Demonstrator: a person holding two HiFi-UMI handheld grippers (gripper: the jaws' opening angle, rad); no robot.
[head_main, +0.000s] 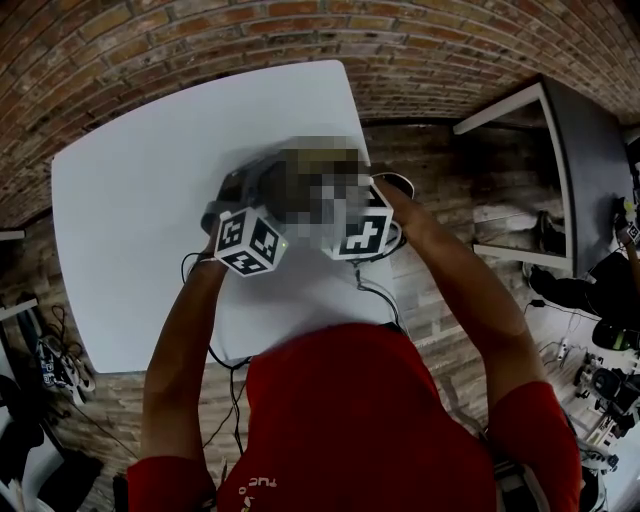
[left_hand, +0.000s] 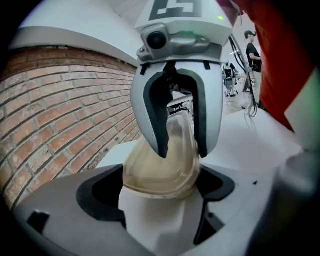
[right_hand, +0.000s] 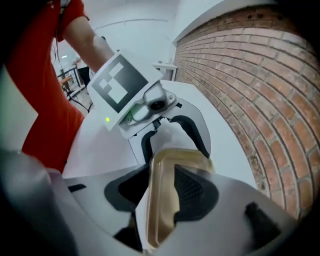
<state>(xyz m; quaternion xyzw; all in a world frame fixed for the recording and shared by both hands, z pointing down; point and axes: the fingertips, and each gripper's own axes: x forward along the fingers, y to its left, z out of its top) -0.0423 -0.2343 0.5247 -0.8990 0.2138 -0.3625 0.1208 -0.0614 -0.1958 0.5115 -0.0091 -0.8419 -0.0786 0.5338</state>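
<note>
The person leans over the white table (head_main: 120, 200) with both bare forearms stretched forward from short red sleeves. The left forearm (head_main: 178, 345) and the right forearm (head_main: 465, 285) converge above the table's near half. There the left gripper (right_hand: 176, 145) and the right gripper (left_hand: 182, 147) point at each other, tip to tip, marker cubes facing up. Each has its jaws closed on an opposite edge of one translucent plastic container (left_hand: 155, 172), held between them.

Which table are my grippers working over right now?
The white table, beneath the left gripper and right gripper that hold the clear tub; the dark-topped table stands apart at the right.
</note>
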